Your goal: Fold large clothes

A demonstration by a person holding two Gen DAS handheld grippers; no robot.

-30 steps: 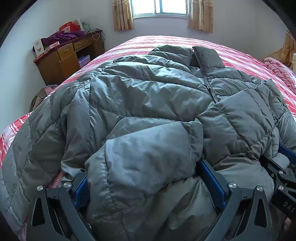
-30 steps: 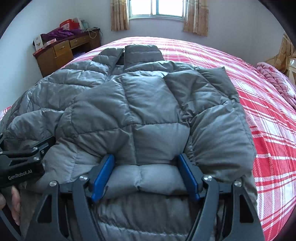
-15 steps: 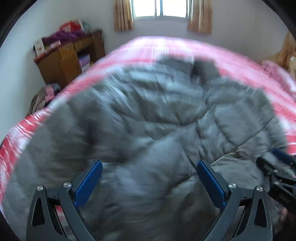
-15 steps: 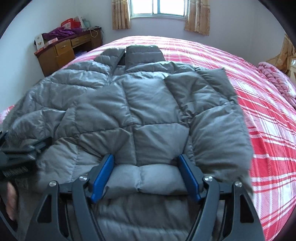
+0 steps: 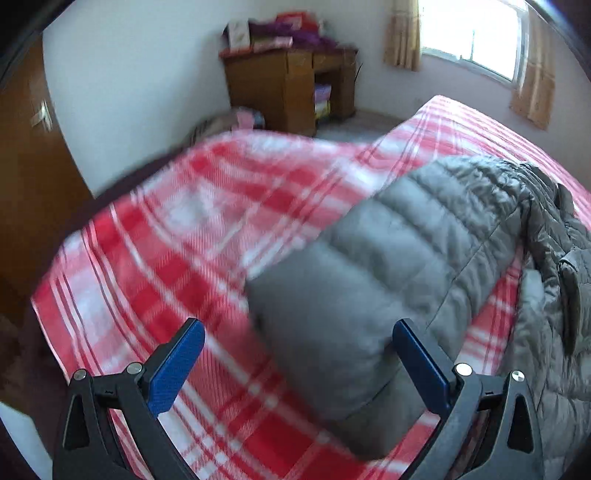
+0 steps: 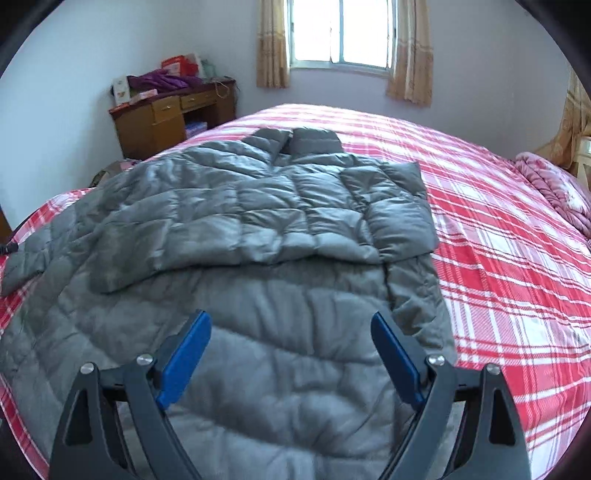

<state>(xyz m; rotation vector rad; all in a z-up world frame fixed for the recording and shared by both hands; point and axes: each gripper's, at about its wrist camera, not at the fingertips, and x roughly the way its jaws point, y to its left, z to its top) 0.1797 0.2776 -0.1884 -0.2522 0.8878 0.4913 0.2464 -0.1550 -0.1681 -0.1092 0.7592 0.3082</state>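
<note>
We had the grey puffer jacket (image 6: 280,221) lying on the red plaid bed (image 6: 517,258), spread from the near edge toward the middle, its collar pointing to the far edge by the window (image 6: 340,33). By our judgement the fold was only begun: the right sleeve (image 6: 399,218) lay tucked in over the chest, while the left sleeve (image 5: 388,273) stuck out over the bed's left edge side and the body had not yet been doubled over. That sleeve and the final fold of the body were still left to do.

Our right tool (image 6: 291,354) hovered over the jacket's hem with its jaws opening, cloth below them but nothing pinched between the blue pads. Our left tool (image 5: 295,365) stood with its jaws wide apart; the left sleeve's cuff end lay between them against the right pad, and through the blur we could not tell that it was gripped, so we took it as loose.

A second earlier both tools had sat low against the jacket's near edge with bunched padding between their jaws. Since then the left tool had swung out toward the bed's left corner, and the right had lifted back from the hem, leaving the jacket flatter.
</note>
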